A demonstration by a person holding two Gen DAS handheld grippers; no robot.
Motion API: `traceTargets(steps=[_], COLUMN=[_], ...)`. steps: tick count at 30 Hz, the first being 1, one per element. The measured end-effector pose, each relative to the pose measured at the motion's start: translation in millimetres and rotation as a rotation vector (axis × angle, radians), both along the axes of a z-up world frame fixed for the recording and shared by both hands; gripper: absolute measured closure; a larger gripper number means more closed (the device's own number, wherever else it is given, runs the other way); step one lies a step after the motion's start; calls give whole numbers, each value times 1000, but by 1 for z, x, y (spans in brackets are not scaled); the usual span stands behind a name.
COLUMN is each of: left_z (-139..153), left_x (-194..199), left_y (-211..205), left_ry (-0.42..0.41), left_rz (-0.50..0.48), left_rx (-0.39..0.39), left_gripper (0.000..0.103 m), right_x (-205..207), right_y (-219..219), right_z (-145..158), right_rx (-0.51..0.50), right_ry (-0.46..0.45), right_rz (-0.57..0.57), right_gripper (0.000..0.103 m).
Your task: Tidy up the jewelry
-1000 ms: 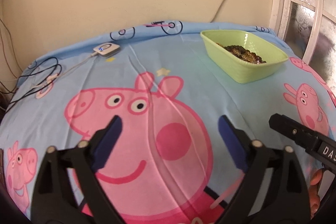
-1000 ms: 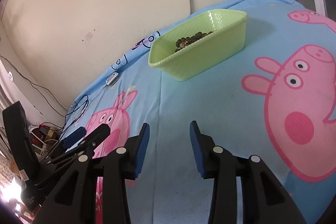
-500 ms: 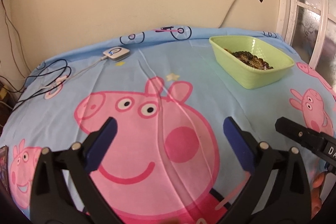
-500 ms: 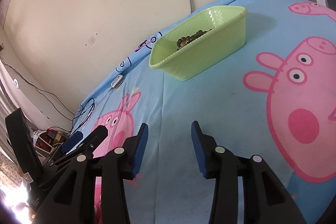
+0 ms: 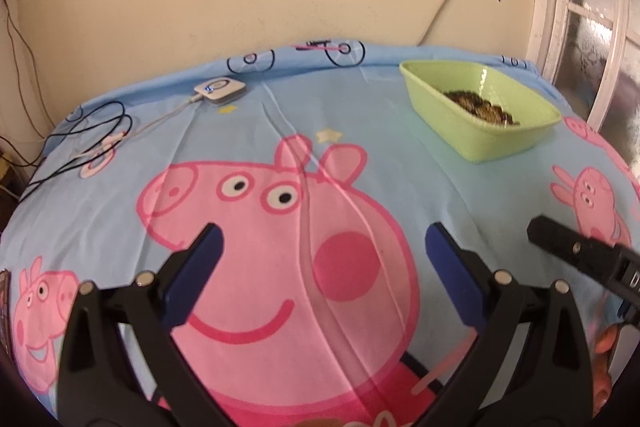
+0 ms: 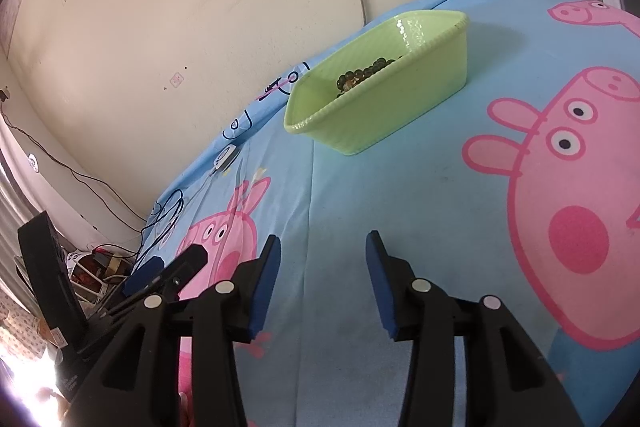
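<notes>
A light green plastic bin (image 5: 476,111) stands at the far right of the table, with dark beaded jewelry (image 5: 476,105) piled inside. It also shows in the right wrist view (image 6: 384,107) with the beads (image 6: 364,73) visible over its rim. My left gripper (image 5: 322,247) is open and empty above the pink pig print, well short of the bin. My right gripper (image 6: 322,257) is open and empty, hovering over the blue cloth in front of the bin. The right gripper's body shows at the right edge of the left wrist view (image 5: 580,259).
A blue cartoon-pig cloth (image 5: 280,131) covers the table. A small white device (image 5: 219,90) with a cable and black wires (image 5: 88,131) lies at the far left. A wall stands behind, with a window frame (image 5: 576,7) at the right. Clutter (image 6: 92,267) lies beyond the table's left edge.
Both grippers have drawn back and risen a little, so the bin looks slightly farther away. Both stay open and empty. Nothing on the table has moved.
</notes>
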State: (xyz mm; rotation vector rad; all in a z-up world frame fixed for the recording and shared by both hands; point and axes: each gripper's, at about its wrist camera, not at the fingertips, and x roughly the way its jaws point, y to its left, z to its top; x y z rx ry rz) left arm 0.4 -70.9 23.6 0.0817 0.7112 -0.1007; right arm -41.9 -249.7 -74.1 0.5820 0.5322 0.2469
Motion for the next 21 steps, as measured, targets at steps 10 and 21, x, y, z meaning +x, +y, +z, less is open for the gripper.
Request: traceTargets(steps=[10, 21], left_z=[4, -2], left_x=[-8, -2], left_y=[-6, -6], left_ry=[-63, -5], left_rz=[-36, -23], left_rx=[16, 24], left_gripper=[6, 6], right_x=[-1, -1], right_y=[1, -1], right_z=[-1, -1], right_rx=[5, 20], right_ry=[-2, 4], right_rz=[-3, -10], right_gripper=[79, 76])
